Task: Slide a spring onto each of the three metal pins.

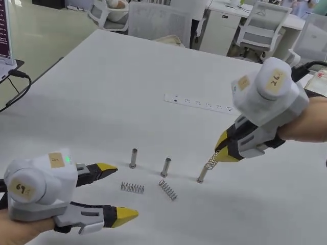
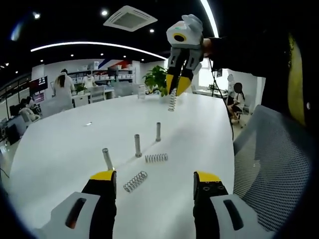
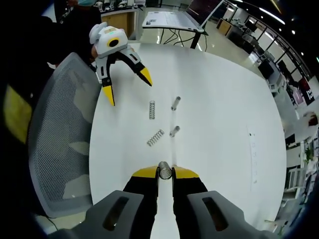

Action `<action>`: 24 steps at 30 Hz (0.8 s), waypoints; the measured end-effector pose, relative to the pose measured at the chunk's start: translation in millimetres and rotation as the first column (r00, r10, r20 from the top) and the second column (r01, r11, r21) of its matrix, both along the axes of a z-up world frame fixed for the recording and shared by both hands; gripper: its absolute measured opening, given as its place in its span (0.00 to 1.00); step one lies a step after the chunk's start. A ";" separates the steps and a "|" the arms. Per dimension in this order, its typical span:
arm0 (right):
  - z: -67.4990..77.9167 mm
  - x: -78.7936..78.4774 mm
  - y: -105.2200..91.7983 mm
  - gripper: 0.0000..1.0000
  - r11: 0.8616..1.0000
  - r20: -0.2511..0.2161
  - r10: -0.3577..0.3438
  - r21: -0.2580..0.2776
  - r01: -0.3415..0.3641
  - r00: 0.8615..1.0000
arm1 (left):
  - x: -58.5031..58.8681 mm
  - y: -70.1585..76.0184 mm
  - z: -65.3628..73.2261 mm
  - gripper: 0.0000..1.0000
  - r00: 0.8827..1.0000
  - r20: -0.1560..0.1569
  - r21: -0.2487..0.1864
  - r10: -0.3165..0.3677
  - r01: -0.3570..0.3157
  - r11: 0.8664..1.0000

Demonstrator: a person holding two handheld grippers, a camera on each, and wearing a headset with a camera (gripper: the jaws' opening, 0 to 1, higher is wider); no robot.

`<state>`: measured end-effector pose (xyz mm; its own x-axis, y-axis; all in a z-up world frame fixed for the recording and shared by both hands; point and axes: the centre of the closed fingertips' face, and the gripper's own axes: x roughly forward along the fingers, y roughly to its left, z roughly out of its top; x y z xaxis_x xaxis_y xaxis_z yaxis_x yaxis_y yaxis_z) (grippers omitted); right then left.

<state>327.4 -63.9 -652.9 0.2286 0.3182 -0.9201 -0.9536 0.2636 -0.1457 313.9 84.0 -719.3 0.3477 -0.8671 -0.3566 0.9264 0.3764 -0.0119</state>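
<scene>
Your right tongs [image 1: 222,152] are clamped on a spring [image 1: 211,161] whose lower end sits at the top of the nearest pin [image 1: 203,174], slanting off its upright axis, while your left tongs [image 1: 125,190] stand apart, farther off.

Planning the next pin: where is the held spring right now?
In the head view, the spring is clamped in the right tool, on the right side, its lower end close over the rightmost pin.
</scene>
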 end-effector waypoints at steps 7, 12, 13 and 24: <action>2.1 7.2 -4.6 0.07 1.000 0.005 -0.008 -0.013 0.008 1.000 | 3.4 2.4 -2.4 0.73 1.000 -0.011 -0.004 0.027 -0.027 1.000; -3.9 13.9 -9.2 0.07 1.000 -0.005 -0.013 -0.029 0.012 1.000 | 3.0 2.9 -3.4 0.75 0.999 -0.014 -0.012 0.031 -0.031 0.999; -5.1 14.5 -9.7 0.07 0.999 -0.009 -0.014 -0.030 0.013 1.000 | 3.1 2.9 -3.6 0.75 0.999 -0.014 -0.010 0.032 -0.032 0.999; -24.2 28.7 -15.5 0.07 0.998 -0.045 -0.025 -0.052 0.023 0.999 | 2.4 1.7 -5.4 0.76 0.999 -0.022 -0.012 0.034 -0.035 0.999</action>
